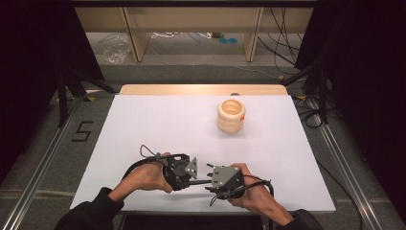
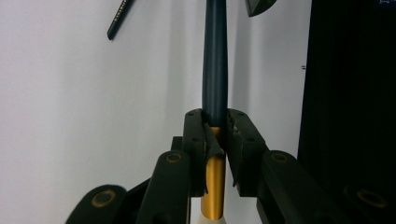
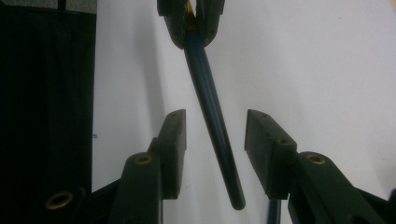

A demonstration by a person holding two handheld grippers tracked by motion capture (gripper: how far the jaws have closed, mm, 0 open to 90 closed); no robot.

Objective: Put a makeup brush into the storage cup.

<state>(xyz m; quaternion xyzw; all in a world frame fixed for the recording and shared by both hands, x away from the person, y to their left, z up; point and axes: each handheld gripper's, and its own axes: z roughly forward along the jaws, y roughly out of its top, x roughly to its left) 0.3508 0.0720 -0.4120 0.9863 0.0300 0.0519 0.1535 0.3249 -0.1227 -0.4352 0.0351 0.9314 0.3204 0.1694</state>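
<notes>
Where the two grippers meet near the front edge of the table (image 1: 143,124), the high view gives little beyond a thin dark rod (image 1: 201,182) running level between them, its ends lost under the grey plates and the hands. The left gripper (image 1: 189,178) is clamped on this rod: in the left gripper view its jaws press from both sides at the join of the dark blue shaft (image 2: 215,60) and a gold ferrule (image 2: 213,186), below which a pale part is cut off by the picture's lower edge, so what the tool is cannot be told for sure; it looks like a brush handle. The right gripper (image 3: 215,154) has its jaws apart with the shaft's free rounded end between them, and neither pad touches it. A second dark stick (image 2: 117,21) lies on the white surface, cropped at the top of the left gripper view. Toward the far right part of the table stands a cream ribbed holder (image 1: 231,116), well apart from both hands
</notes>
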